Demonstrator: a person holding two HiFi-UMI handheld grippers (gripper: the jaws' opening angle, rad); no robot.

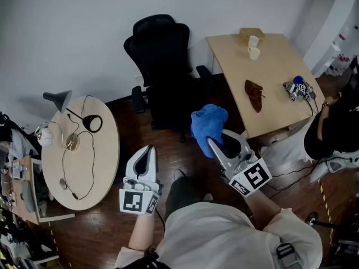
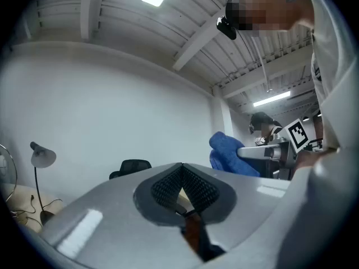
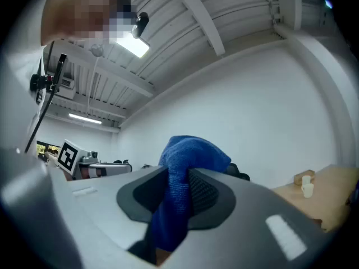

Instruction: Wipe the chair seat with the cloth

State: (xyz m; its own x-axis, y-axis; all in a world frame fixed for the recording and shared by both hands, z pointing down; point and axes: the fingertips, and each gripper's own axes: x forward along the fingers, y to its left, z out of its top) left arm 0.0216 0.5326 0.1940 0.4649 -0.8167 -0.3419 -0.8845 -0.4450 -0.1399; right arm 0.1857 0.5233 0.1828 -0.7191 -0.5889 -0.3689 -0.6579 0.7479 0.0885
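Note:
A black office chair (image 1: pixel 164 66) stands against the far wall in the head view, its seat (image 1: pixel 167 102) facing me. My right gripper (image 1: pixel 220 144) is shut on a blue cloth (image 1: pixel 208 122), bunched above its jaws just right of the seat's front edge. The right gripper view shows the cloth (image 3: pixel 182 175) pinched between the black pads (image 3: pixel 207 192). My left gripper (image 1: pixel 147 153) is lower left of the chair, jaws closed with nothing held. Its pads (image 2: pixel 193 186) meet in the left gripper view, where the chair (image 2: pixel 130 167) and the cloth (image 2: pixel 230 153) also show.
A round wooden table (image 1: pixel 84 156) with a lamp (image 1: pixel 60 101) and cables stands at left. A square wooden table (image 1: pixel 269 77) with cups (image 1: pixel 253 47) and a brown object (image 1: pixel 254 94) stands at right. A person in black (image 1: pixel 336 125) sits at the right edge.

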